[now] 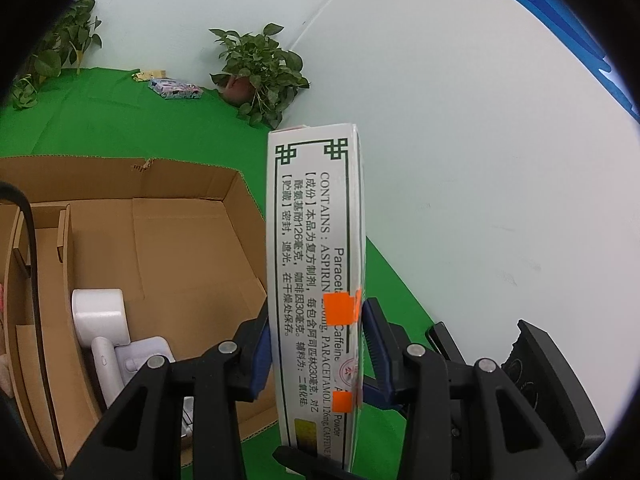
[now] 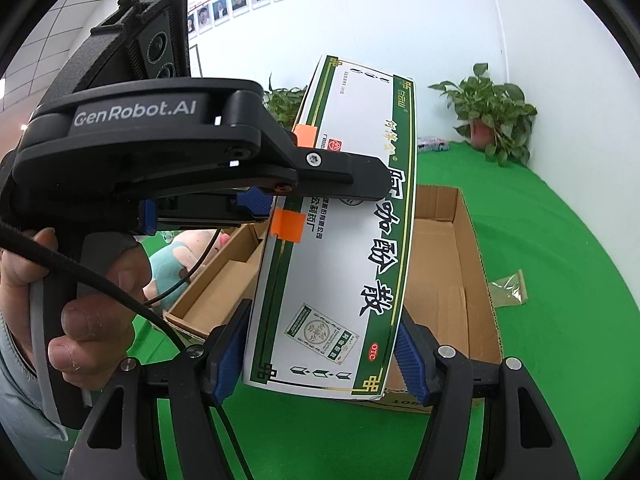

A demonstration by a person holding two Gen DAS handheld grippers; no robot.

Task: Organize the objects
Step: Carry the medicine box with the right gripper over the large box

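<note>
Both grippers pinch one medicine box [image 2: 340, 240]: our right gripper [image 2: 320, 360] clamps its broad face at the near end, our left gripper [image 1: 316, 344] squeezes the narrow sides, so the long box stays steady. It hangs above the cardboard box [image 1: 168, 240] just left of the left gripper, likely its destination.

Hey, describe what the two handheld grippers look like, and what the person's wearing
Both grippers, left and right, are black plastic with ridged blue pads and silver pivot pins. The left carries white GenRobot.AI lettering and a black cable. A light grey sleeve shows.
</note>
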